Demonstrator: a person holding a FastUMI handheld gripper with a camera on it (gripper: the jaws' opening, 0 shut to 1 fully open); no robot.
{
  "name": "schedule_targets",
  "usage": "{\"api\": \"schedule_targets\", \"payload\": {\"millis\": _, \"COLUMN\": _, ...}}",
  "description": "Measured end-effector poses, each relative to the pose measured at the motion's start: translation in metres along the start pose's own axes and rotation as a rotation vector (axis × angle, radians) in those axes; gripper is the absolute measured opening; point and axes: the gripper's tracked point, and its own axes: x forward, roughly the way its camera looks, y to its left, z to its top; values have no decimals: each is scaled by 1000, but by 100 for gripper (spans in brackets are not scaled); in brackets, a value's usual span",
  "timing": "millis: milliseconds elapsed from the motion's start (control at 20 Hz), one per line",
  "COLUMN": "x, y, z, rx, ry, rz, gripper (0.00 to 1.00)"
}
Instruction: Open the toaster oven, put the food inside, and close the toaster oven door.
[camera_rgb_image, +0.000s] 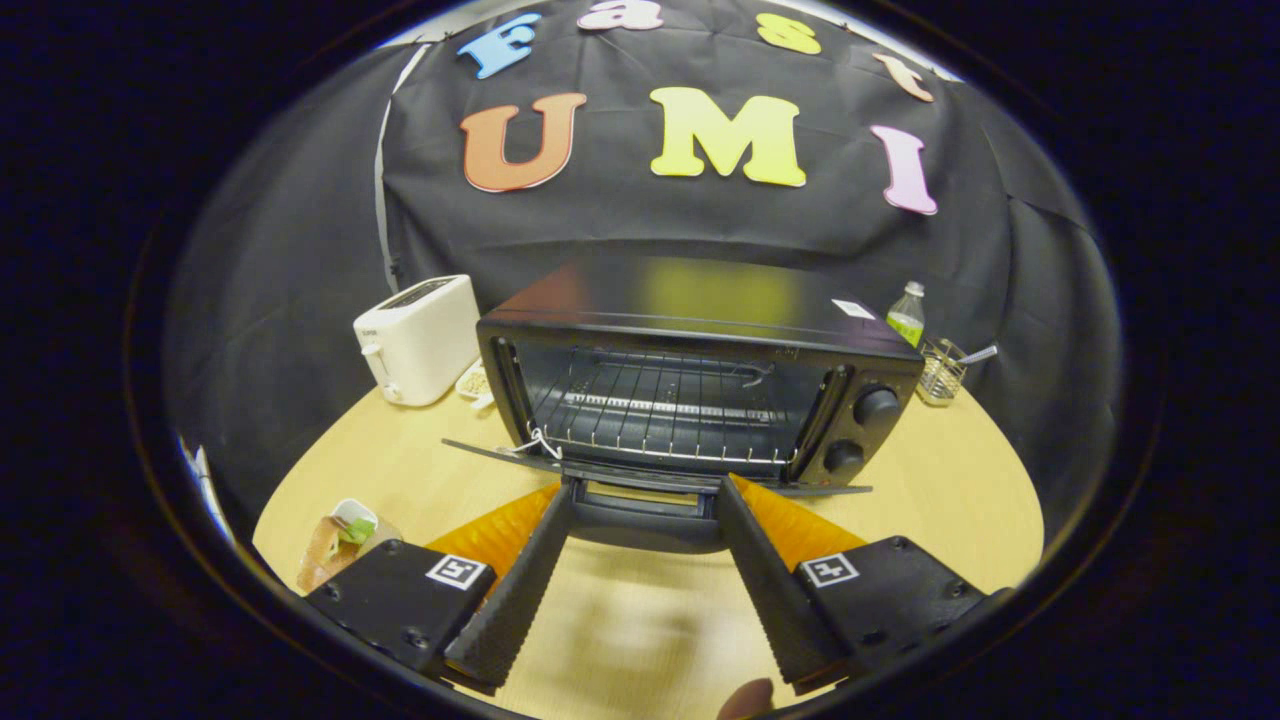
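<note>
Both fingers (520, 570) of gripper (645, 500) spread apart, flanking handle (645, 520) of lowered door (650, 478); oven (690, 390) dead ahead, handle crosswise; food (345, 535) off left on table (950, 480).

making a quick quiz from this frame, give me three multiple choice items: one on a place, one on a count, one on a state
1. Where is the white toaster relative to the toaster oven?
A. On top of it
B. Beside it, on the side away from the knobs
C. Inside it

2. How many round knobs show on the oven's front panel?
A. Two
B. Four
C. None

3. What state is the oven door in?
A. Shut
B. Removed and lying on the toaster
C. Folded down open

Answers:
1 B, the toaster stands on the table at the oven's far side from the knobs.
2 A, one knob sits above the other.
3 C, the rack inside is exposed and the door handle lies between the open jaws of the gripper.
</note>
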Motion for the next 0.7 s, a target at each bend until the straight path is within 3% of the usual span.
{"api": "schedule_targets", "payload": {"millis": 100, "x": -2, "y": 0, "z": -10, "rx": -45, "ry": -4, "rz": -3, "gripper": 98}}
{"api": "schedule_targets", "payload": {"millis": 250, "x": -6, "y": 3, "z": -30, "rx": 4, "ry": 24, "rz": 4, "gripper": 98}}
{"api": "schedule_targets", "payload": {"millis": 450, "x": 2, "y": 5, "z": -95, "rx": 60, "ry": 210, "rz": 30, "gripper": 96}}
{"api": "schedule_targets", "payload": {"millis": 700, "x": -6, "y": 5, "z": -73, "rx": 54, "ry": 160, "rz": 92, "gripper": 94}}
